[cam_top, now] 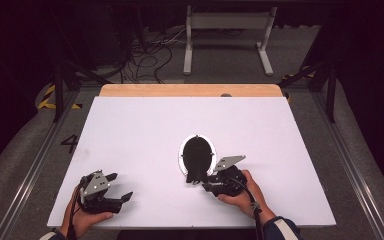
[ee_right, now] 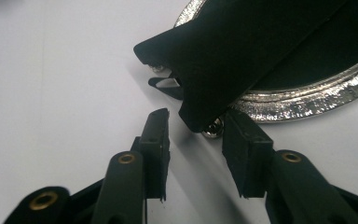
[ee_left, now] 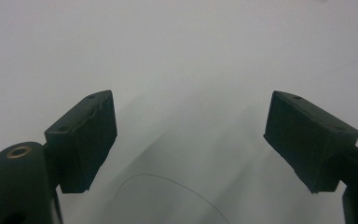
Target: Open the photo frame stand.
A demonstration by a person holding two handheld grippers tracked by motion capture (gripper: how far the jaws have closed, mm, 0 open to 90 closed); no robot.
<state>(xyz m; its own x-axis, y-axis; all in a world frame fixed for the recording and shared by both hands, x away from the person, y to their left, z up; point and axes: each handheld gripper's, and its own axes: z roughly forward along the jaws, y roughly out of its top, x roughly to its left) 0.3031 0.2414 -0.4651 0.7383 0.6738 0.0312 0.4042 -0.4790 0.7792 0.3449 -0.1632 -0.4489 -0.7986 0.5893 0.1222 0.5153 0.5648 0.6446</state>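
White tabletop (cam_top: 145, 130), lit against a dark room, with grey floor and cables beyond its far edge.

Item one, near left corner: our left gripper (cam_top: 111, 187), resting on the board with its jaws spread wide and nothing between them; in the left gripper view we see bare board ahead.

Item two, near edge, right of centre: our right gripper (cam_top: 206, 181), jaws partly apart, aimed at the closest end of the cloth. In the right gripper view the pads (ee_right: 156, 140) stand either side of the cloth's tip but do not press on it.

Item three, middle of the tabletop: a black cloth (cam_top: 198, 157) draped over an oval silver plate (cam_top: 182, 156), its corner hanging past the rim toward us.

Risks, as we judge them: the jaws may catch the metal rim along with the cloth and drag the plate; a shallow pinch on the tip may slip off.
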